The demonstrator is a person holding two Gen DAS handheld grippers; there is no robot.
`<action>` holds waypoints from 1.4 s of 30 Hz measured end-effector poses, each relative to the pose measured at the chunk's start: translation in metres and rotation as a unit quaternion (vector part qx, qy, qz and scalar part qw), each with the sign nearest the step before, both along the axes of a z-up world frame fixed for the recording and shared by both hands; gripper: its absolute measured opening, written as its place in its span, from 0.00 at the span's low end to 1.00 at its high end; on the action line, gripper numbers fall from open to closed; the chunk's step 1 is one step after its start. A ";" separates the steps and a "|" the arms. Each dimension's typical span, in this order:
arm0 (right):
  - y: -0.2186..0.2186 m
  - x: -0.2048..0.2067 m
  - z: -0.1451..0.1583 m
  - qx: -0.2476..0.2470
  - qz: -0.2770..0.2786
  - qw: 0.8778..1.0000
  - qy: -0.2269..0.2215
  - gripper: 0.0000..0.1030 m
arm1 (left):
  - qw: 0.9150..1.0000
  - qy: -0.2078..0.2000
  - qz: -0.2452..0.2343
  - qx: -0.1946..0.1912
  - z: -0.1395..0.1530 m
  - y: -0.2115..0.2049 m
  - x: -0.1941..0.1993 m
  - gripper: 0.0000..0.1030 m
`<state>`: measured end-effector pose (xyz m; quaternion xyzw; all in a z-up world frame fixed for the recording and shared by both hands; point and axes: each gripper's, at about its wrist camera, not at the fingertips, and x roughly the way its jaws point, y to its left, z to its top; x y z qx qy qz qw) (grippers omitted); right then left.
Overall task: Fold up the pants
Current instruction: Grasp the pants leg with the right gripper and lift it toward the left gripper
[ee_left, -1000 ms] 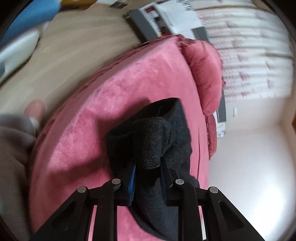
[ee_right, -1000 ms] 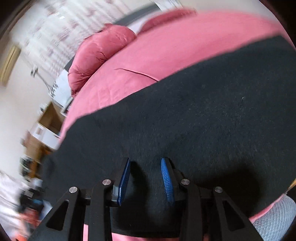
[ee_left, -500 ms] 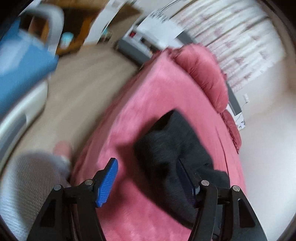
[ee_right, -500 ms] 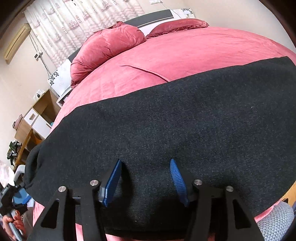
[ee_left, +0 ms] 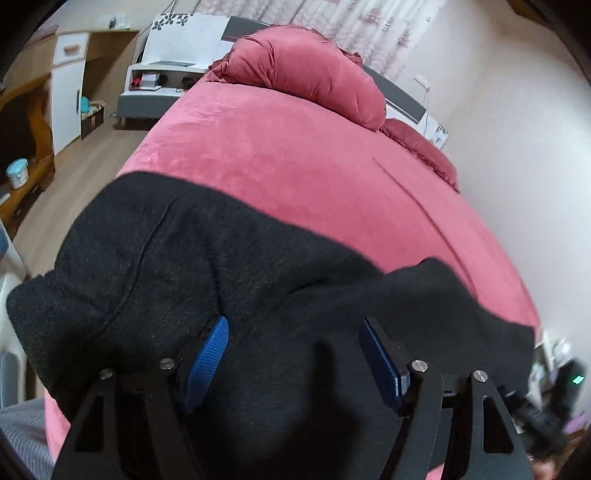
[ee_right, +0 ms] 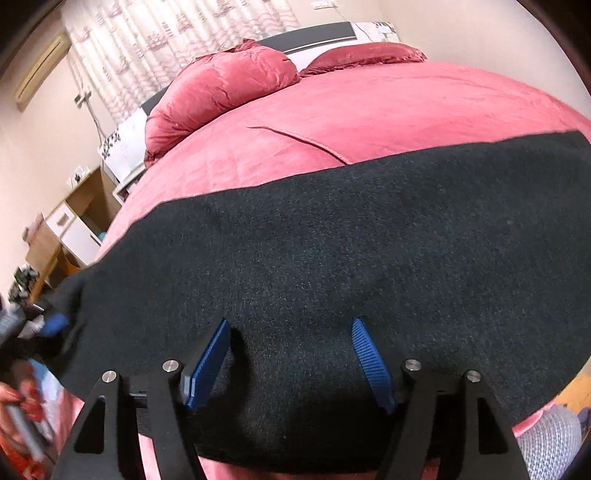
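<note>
Pants (ee_left: pixel 258 280) lie spread across the near end of the pink bed (ee_left: pixel 295 155), their near edge hidden under your tools. Your left gripper (ee_left: pixel 293 332) and right gripper (ee_right: pixel 290 332) hover over the cloth, jaws spread, gripping nothing.

Room as I see it from the rig: bed (ee_left: pixel 295 147) under a pink velvet cover, rolled pink pillow (ee_left: pixel 310 70) at the head; patterned white curtains (ee_right: pixel 166 33); cream walls (ee_left: pixel 517 129); light wood floor (ee_left: pixel 74 177); white-and-wood cabinet (ee_left: pixel 66 96); white bedside unit (ee_left: pixel 162 74); wall air conditioner (ee_right: pixel 40 70).
</note>
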<state>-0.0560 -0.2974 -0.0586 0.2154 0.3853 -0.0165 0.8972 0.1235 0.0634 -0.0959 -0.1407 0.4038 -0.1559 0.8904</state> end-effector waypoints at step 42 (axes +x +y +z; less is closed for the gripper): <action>0.062 0.222 0.006 0.196 0.324 0.892 0.248 0.61 | 0.996 -0.042 -0.066 -0.031 -0.013 0.005 -0.026 0.90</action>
